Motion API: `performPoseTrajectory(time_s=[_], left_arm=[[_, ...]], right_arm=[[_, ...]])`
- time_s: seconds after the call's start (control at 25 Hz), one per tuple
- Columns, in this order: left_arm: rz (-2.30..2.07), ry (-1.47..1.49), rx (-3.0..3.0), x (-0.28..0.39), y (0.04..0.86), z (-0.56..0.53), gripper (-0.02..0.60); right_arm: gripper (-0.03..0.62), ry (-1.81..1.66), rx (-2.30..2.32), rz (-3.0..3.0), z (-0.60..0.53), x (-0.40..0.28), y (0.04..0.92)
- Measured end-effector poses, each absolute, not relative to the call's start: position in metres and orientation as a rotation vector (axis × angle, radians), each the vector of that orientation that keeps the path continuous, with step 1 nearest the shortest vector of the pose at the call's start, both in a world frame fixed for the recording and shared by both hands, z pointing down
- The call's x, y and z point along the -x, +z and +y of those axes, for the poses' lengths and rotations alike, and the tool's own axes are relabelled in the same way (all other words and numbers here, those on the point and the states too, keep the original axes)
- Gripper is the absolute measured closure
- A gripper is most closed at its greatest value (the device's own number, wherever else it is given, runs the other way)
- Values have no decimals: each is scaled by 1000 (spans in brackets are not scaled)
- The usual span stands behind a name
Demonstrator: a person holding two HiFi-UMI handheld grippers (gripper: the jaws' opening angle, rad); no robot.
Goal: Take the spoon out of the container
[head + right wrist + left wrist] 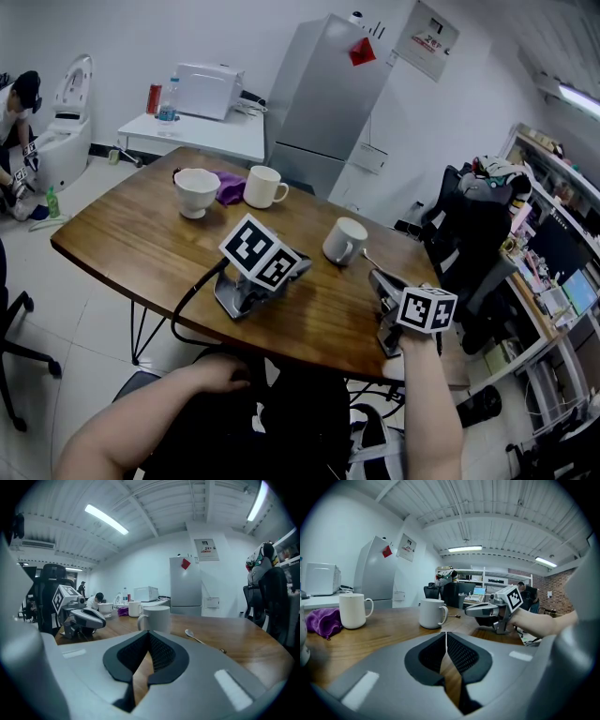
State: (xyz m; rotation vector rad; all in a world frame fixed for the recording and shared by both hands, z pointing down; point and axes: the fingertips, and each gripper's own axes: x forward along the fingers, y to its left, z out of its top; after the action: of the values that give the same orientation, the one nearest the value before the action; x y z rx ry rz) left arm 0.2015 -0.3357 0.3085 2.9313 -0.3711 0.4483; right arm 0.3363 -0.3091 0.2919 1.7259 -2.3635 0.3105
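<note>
Lying beside the white ceramic mug point(157, 618), slim metal spoon point(194, 636) risks being swept off the brown wooden table point(243, 637) if the right gripper point(149, 632), jaws closed and empty, swings.

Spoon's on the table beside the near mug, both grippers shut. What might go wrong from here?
1. The spoon lies just right of the near mug, ahead of the shut right gripper. Pushing forward may knock either one.
2. The spoon seems to lie not far from the table edge, so a nudge might send it off.
3. The left gripper rests on the table with its cable looping over the near edge, so a snag could drag it.
</note>
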Motion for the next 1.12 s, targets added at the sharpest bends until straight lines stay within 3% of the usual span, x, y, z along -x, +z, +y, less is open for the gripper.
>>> performPoseTrajectory(time_s=[1.12], left_arm=[[-372,445,-2926,-192,310,-338,569]], right_arm=[[592,243,-1742,-2454,-312,-330,286]])
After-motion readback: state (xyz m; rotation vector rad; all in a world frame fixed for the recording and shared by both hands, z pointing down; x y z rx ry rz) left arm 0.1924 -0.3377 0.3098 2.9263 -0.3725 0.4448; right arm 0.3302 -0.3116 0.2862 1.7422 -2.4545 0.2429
